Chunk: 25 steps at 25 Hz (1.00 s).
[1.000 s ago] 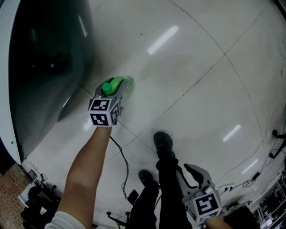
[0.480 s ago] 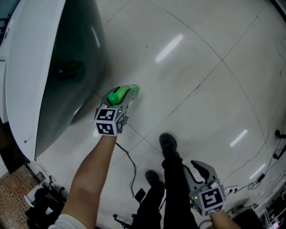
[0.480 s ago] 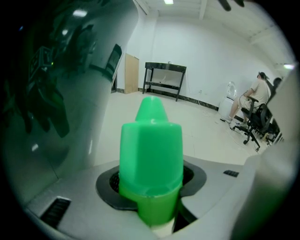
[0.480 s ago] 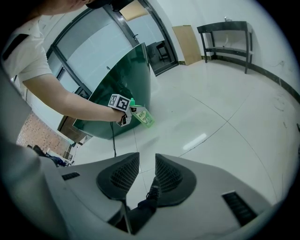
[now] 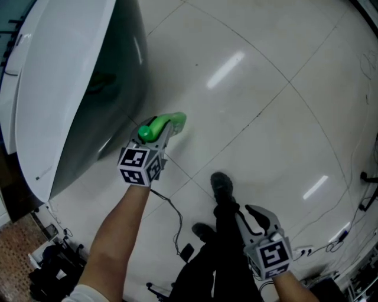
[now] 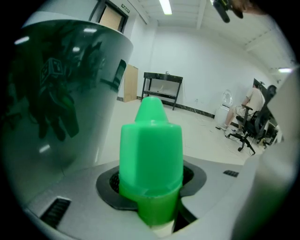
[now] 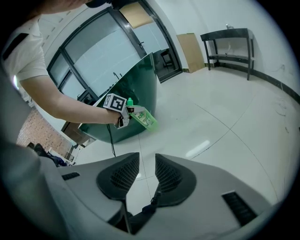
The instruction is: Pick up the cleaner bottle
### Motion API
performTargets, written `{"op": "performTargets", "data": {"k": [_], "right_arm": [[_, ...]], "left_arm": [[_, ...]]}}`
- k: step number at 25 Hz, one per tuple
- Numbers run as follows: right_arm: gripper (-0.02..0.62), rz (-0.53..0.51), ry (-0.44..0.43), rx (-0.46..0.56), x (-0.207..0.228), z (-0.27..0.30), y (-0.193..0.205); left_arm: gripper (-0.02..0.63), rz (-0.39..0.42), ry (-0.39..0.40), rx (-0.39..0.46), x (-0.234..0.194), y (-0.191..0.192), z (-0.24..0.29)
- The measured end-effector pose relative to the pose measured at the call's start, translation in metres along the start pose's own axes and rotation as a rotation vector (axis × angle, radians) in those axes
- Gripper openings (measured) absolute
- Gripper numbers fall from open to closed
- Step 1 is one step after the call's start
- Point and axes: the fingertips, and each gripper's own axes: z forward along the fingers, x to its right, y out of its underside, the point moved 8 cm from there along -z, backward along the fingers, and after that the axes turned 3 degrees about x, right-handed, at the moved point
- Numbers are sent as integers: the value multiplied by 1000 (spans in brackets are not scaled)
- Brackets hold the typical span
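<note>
The left gripper is closed on the neck of the cleaner bottle, which hangs clear above the floor. At 5 o'clock, the right gripper is slightly parted and empty. With only the neck pinched, the body could swing or slip free. In the head view the bottle's long axis runs from 8 to 2 o'clock, with the cap at 8.

Glossy pale tile floor; black table against white wall; ceiling strip light.
</note>
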Motion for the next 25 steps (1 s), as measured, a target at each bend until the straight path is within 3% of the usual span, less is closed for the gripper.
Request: {"op": "performTargets", "data": {"k": [15,25], "right_arm": [[115,-82,23,63,-55,-50,-9],[115,-140,25,139,-98,-101,-31]], "left_arm": [[176,-20,-3,88,23,-50,-122],[176,2,-24,209,51,-118,-229]]}}
